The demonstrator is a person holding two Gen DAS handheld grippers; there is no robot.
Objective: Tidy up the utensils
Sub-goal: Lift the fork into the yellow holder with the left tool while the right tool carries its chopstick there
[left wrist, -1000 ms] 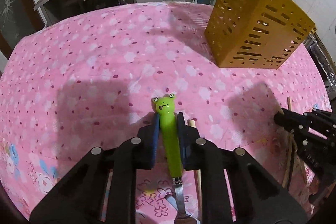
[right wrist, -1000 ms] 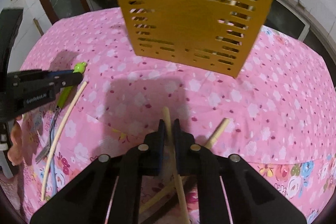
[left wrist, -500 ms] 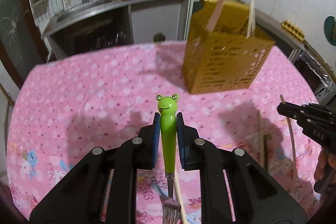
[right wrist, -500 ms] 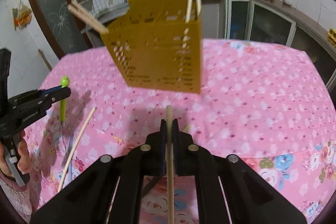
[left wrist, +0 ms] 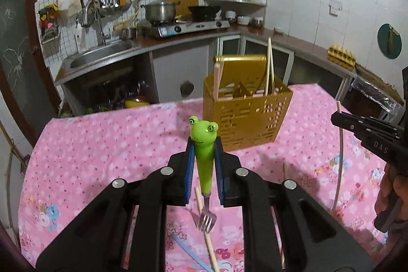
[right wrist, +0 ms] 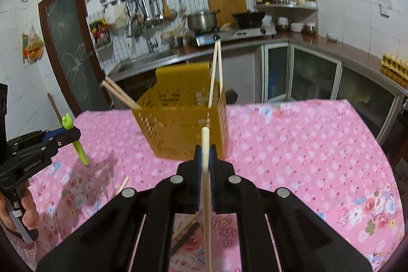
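Your left gripper (left wrist: 203,144) is clamped on the frog fork (left wrist: 204,152), your right gripper (right wrist: 204,152) on one chopstick (right wrist: 205,170), both above the pink table (right wrist: 293,144). Beyond, the yellow holder (left wrist: 244,124) contains several chopsticks (left wrist: 269,68).

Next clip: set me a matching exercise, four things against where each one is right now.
Things:
1. frog-handled fork
2. single wooden chopstick
3. yellow utensil holder
4. blue straw

Places:
A. lying on the pink tablecloth
B. standing on the tablecloth, chopsticks inside
C. in the left claw
D. in the right claw

Pairs: 1-C, 2-D, 3-B, 4-A
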